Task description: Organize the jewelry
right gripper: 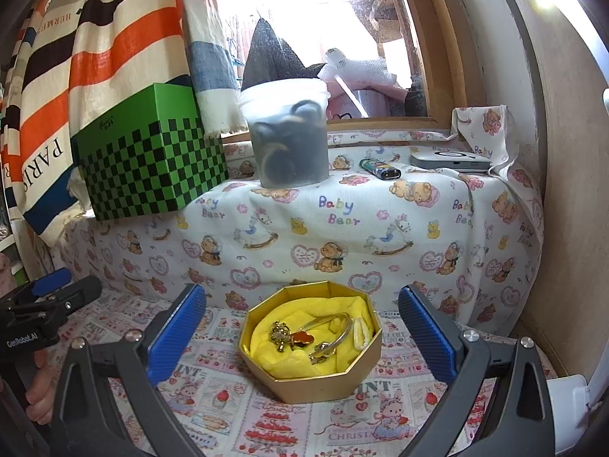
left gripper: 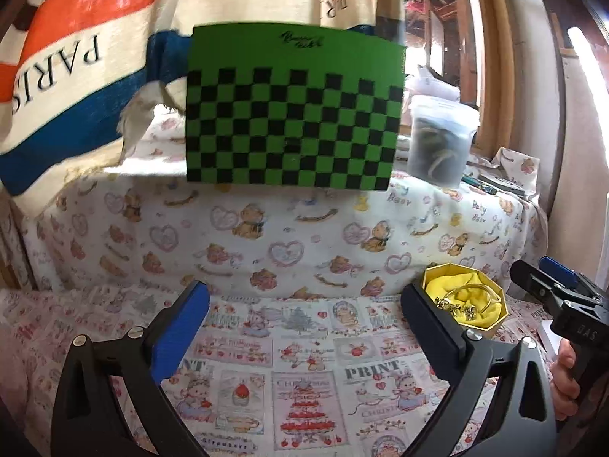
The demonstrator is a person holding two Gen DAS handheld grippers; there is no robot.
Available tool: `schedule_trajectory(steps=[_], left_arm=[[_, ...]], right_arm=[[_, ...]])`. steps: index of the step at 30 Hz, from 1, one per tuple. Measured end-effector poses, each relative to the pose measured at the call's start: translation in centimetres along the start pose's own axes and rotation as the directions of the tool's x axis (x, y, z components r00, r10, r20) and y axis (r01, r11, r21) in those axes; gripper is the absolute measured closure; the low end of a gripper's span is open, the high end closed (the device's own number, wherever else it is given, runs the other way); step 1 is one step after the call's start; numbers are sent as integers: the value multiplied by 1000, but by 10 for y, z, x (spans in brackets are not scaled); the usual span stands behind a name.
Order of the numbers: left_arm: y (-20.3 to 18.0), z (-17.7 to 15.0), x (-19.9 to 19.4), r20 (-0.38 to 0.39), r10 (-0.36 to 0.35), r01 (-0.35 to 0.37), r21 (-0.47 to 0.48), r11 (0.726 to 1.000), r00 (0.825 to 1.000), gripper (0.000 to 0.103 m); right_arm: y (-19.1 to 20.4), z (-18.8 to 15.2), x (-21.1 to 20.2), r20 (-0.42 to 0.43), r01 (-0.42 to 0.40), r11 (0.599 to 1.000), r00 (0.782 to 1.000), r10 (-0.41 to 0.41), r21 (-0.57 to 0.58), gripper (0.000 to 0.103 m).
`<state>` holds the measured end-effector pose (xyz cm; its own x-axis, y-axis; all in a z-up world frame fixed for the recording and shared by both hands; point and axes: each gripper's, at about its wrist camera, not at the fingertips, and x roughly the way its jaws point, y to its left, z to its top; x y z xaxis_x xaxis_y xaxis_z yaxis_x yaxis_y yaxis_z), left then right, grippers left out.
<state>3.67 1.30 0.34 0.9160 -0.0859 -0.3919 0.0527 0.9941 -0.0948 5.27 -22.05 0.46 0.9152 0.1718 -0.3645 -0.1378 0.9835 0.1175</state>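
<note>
A gold octagonal box (right gripper: 304, 382) lined with yellow cloth sits on the printed tablecloth. It holds a gold bangle (right gripper: 342, 329), a gold charm (right gripper: 279, 333), an orange piece (right gripper: 302, 337) and small earrings (right gripper: 321, 350). My right gripper (right gripper: 302, 327) is open and empty, its blue pads on either side of the box, just short of it. My left gripper (left gripper: 304, 323) is open and empty over bare cloth, left of the box (left gripper: 491, 318). The right gripper also shows at the right edge of the left wrist view (left gripper: 540, 282).
A green and black checkered box (left gripper: 293, 114) (right gripper: 152, 160) stands on a raised ledge behind. A translucent plastic tub (right gripper: 287, 133) (left gripper: 439, 139), a lighter (right gripper: 380, 167) and a flat grey device (right gripper: 449, 160) also sit on the ledge. A striped curtain (right gripper: 95, 49) hangs at the left. A wall (right gripper: 563, 190) is to the right.
</note>
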Motion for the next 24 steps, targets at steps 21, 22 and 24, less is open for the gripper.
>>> schedule_trajectory(steps=[21,22,24], left_arm=[[-17,-12,-16,121,59,-68,77,995,991,1],[-17,-12,-16,121,57,-66,76,995,991,1],[-18,-12,-17,125,58,-68,80,994,990,1]], right_arm=[[18,-7,-8,70,66,991,996,-58,-114,2],[19,-7,-8,72,68,991,996,-59,-119,2],[19,-7,-8,72,66,991,996,-58,-116,2]])
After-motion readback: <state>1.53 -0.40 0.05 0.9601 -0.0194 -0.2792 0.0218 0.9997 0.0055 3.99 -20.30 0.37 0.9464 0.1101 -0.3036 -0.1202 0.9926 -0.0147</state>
